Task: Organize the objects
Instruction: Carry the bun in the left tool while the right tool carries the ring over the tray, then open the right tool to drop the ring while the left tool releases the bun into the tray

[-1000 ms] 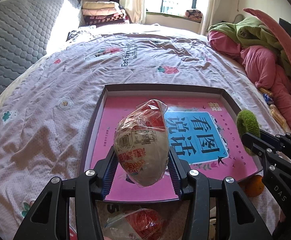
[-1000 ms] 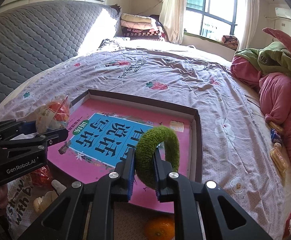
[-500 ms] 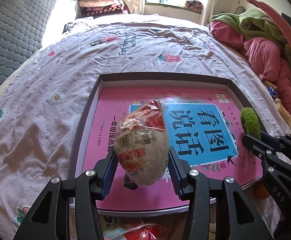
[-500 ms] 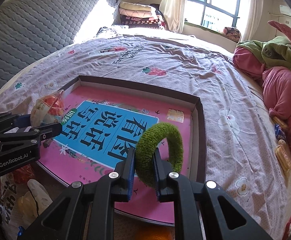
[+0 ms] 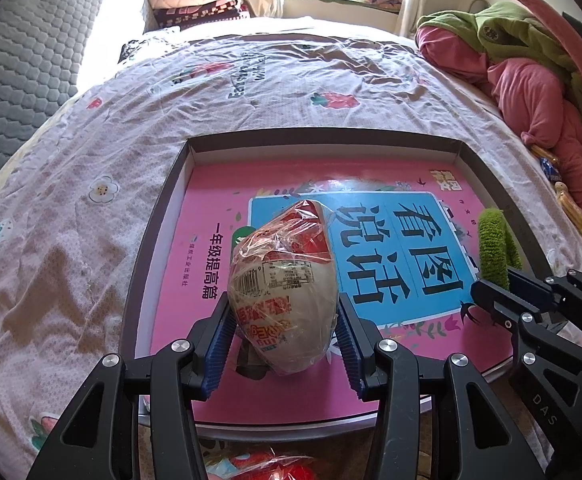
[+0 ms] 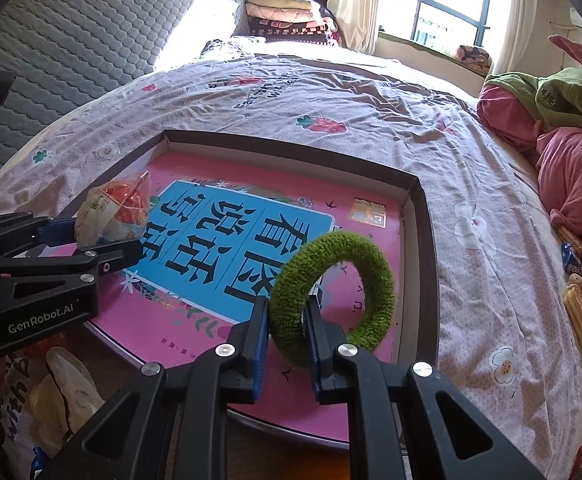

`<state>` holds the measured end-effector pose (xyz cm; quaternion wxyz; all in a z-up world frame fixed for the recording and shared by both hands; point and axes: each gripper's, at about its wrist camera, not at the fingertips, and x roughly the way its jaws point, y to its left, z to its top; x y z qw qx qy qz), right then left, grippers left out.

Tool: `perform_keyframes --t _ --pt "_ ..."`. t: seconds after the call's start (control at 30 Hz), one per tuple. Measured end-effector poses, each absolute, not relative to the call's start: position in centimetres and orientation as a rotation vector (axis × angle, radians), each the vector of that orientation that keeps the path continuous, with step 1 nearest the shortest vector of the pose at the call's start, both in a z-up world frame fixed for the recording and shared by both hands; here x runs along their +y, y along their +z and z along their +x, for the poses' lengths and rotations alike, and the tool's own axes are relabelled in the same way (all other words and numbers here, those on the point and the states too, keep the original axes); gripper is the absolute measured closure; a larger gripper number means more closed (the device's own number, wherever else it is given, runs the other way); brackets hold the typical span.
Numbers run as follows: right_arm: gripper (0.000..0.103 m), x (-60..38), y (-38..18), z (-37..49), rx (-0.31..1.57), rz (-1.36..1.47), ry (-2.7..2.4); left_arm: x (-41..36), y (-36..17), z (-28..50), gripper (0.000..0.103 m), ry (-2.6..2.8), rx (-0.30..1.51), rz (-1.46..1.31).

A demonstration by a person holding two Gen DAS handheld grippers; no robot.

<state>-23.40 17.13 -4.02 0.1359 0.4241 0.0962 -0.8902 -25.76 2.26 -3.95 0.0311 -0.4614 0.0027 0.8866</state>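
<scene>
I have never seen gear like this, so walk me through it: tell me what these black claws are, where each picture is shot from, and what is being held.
No robot here: a person holds a two-finger gripper in each hand, each with a camera looking along its fingers. In the left camera's picture, the left gripper is shut on a plastic-wrapped snack pack. In the right camera's picture, the right gripper is shut on a fuzzy green ring. Both hang over a shallow box with a pink book inside, lying on a flowered bedspread.

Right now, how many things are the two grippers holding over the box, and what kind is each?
Plastic-wrapped snack packets: 1, the cream and red plastic-wrapped snack packet in the left gripper.
Fuzzy rings: 1, the green fuzzy knitted ring in the right gripper.
Total: 2, both over the shallow dark-rimmed box.
</scene>
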Motion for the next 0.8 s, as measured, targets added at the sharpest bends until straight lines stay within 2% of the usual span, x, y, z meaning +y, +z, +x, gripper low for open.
perform_keyframes --t 0.2,0.27,0.33,0.4,0.8 --pt "0.083 17.11 -4.13 -23.43 0.267 1.239 -2.572 2.31 -4.05 -25.83 0.053 2.736 0.019 -1.431" --pt "0.078 17.1 -4.12 -23.42 0.267 1.238 -2.573 2.23 -4.06 -25.85 0.053 2.734 0.017 -1.438" --pt "0.069 17.18 -4.09 -23.45 0.26 1.239 -2.578 2.18 -4.09 -25.84 0.053 2.734 0.015 -1.441" --pt "0.066 17.32 -4.02 -23.5 0.25 1.241 -2.58 2.15 -4.12 -25.87 0.053 2.733 0.013 -1.445" --pt "0.06 17.36 -3.15 -23.2 0.25 1.208 -2.597 1.73 -4.11 -25.89 0.052 2.724 -0.007 -1.476"
